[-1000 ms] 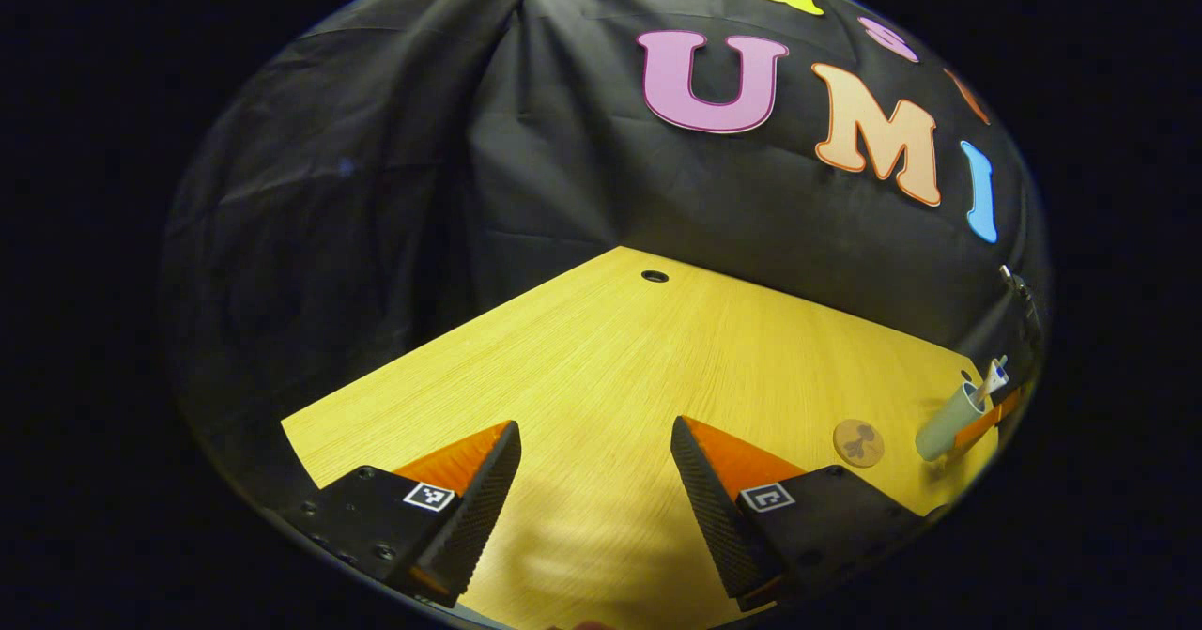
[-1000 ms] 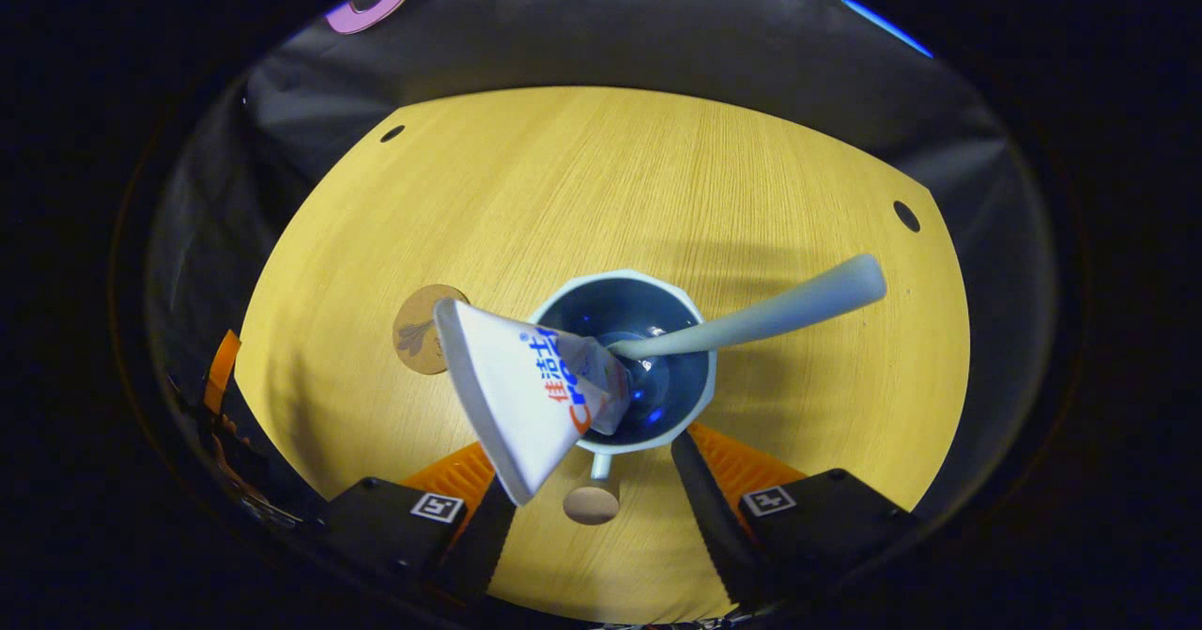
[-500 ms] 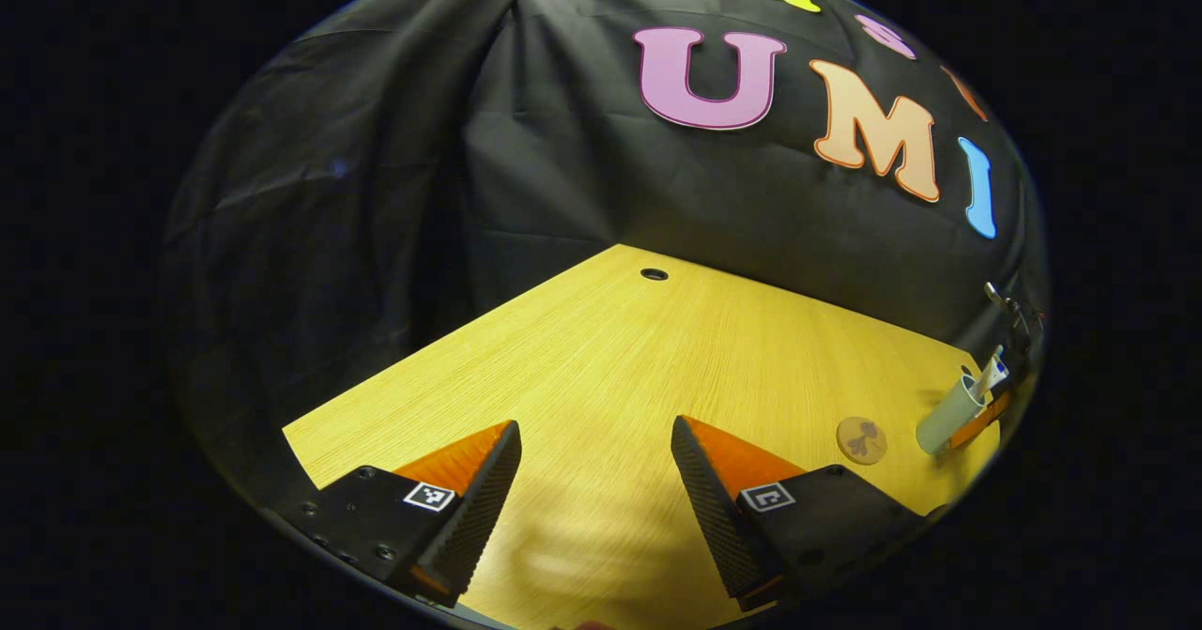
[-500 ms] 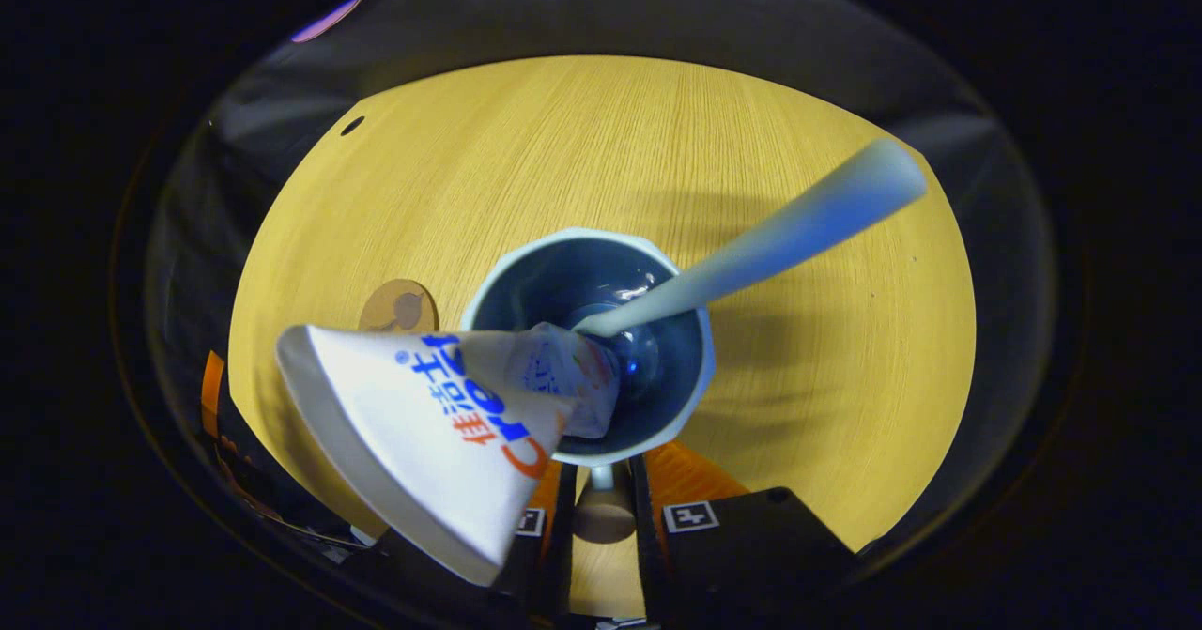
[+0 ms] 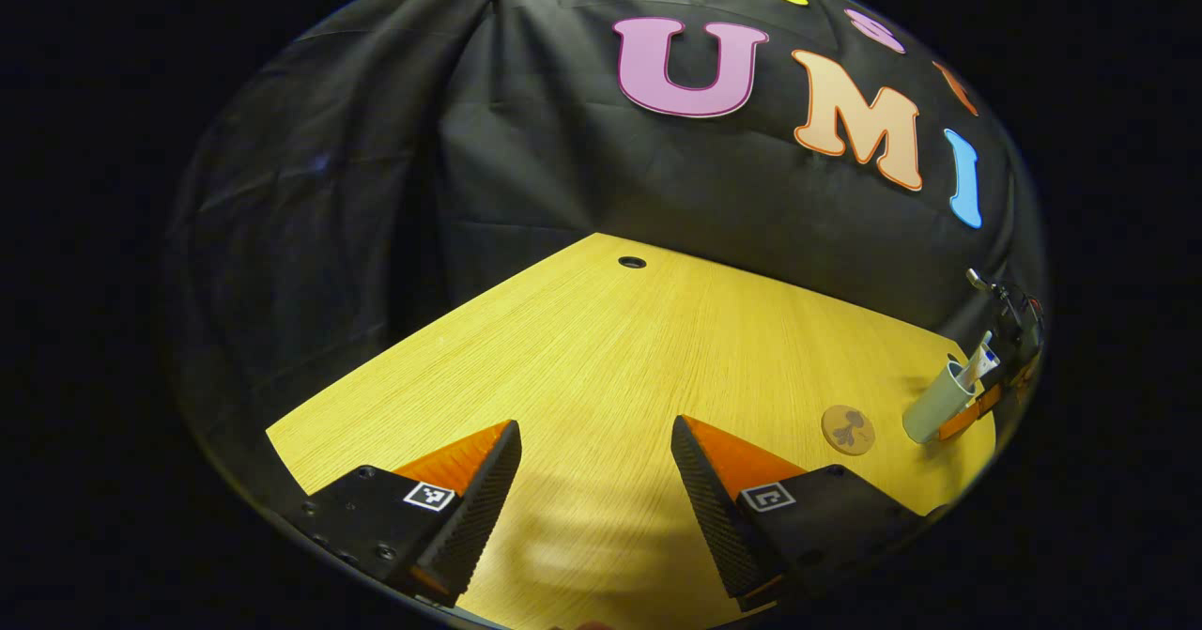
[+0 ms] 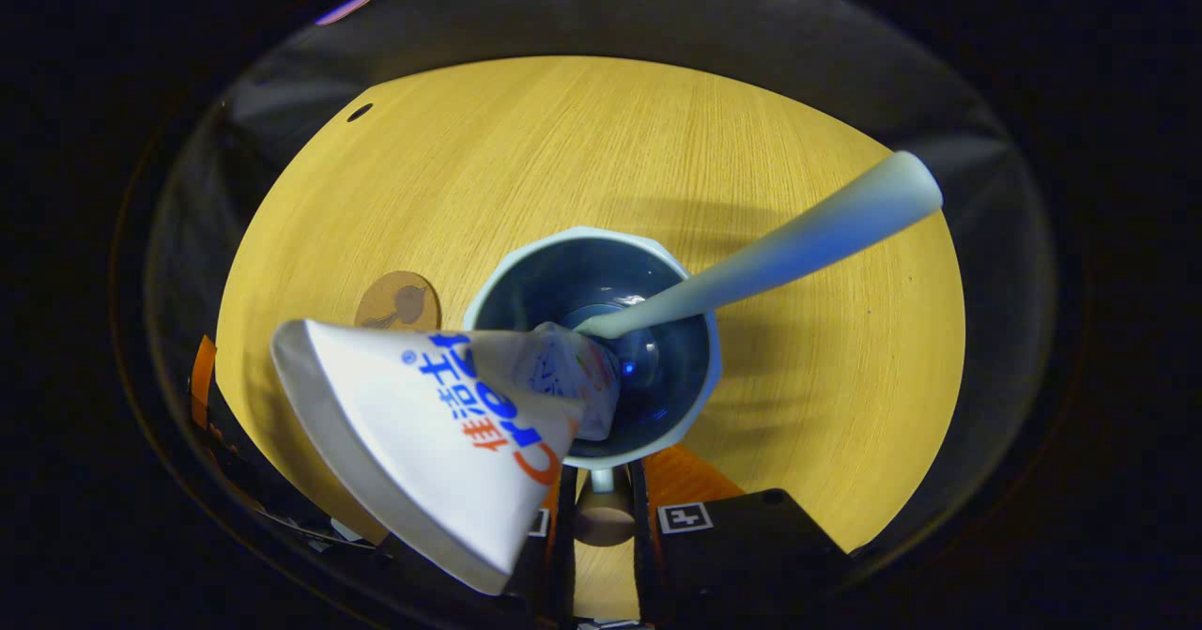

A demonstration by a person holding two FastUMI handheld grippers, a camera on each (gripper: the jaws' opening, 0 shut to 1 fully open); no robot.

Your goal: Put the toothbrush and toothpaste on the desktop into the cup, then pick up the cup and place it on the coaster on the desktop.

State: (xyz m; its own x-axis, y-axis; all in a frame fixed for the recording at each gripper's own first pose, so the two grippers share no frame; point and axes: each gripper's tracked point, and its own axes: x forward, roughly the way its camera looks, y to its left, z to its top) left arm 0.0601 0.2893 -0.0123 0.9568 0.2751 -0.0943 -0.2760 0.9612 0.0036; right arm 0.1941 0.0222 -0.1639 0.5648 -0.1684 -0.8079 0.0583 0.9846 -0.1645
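Right tool [image 6: 601, 527] clamped on cup handle [image 6: 601, 517]

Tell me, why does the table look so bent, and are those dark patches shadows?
Left gripper view: the fisheye lens bows the desktop; a soft shadow lies between the left tongs. Right gripper view: the toothpaste looms large and the toothbrush looks soft, both near the lens; the cup casts faint shadows on the wood.
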